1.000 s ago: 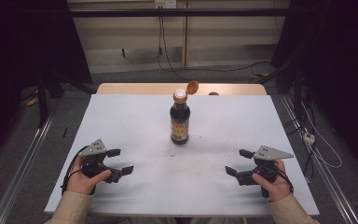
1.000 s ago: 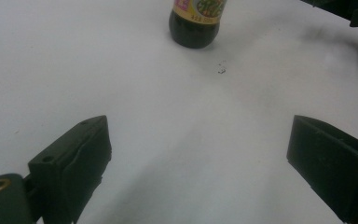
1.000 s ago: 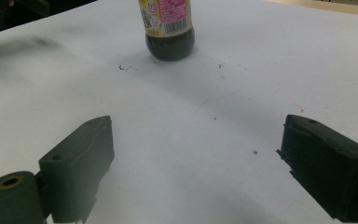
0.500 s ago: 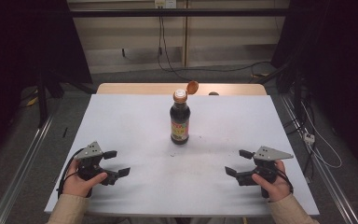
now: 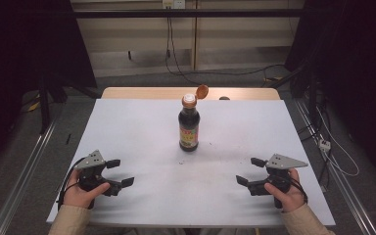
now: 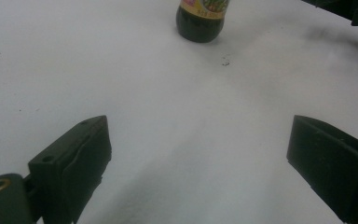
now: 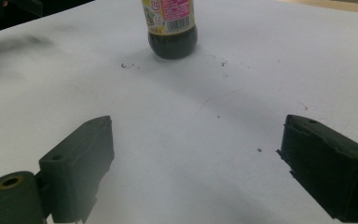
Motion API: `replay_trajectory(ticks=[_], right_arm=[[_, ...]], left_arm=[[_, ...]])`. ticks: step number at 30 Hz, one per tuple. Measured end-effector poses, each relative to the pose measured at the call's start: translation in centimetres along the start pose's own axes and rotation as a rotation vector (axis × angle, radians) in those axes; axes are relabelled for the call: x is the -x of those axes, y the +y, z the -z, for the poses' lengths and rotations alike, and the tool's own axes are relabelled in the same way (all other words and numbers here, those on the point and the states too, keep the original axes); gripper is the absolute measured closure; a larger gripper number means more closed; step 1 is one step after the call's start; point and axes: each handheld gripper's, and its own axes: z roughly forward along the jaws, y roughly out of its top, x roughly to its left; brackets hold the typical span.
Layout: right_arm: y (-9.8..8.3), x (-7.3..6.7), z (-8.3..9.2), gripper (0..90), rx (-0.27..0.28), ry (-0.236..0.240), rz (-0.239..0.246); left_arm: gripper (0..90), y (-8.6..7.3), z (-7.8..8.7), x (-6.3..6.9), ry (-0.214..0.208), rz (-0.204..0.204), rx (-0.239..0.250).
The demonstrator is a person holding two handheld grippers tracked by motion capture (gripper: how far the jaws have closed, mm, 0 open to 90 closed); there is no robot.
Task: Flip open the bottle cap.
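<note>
A dark sauce bottle stands upright at the middle of the white table, its orange flip cap hinged open. Its base appears at the top of the left gripper view, and its labelled lower part at the top of the right gripper view. My left gripper rests near the front left of the table, open and holding nothing. My right gripper rests near the front right, likewise open with nothing between its fingers. Both point inward toward the bottle, well short of it.
Small dark specks mark the table surface in front of the bottle. A wooden strip runs along the table's far edge. Metal rails and cables lie on the floor at either side.
My left gripper has drawn back slightly toward the front edge of the table. The right gripper and the bottle have stayed in place.
</note>
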Motion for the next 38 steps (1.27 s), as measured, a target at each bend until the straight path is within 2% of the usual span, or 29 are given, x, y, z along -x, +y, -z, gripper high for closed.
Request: replay_trajectory(ticks=[38], right_arm=[[-0.29,-0.05,-0.39,9.7,-0.027,-0.001,0.017]], left_arm=[[6.0,-0.41,0.05,0.02,0.014,-0.002,-0.003]])
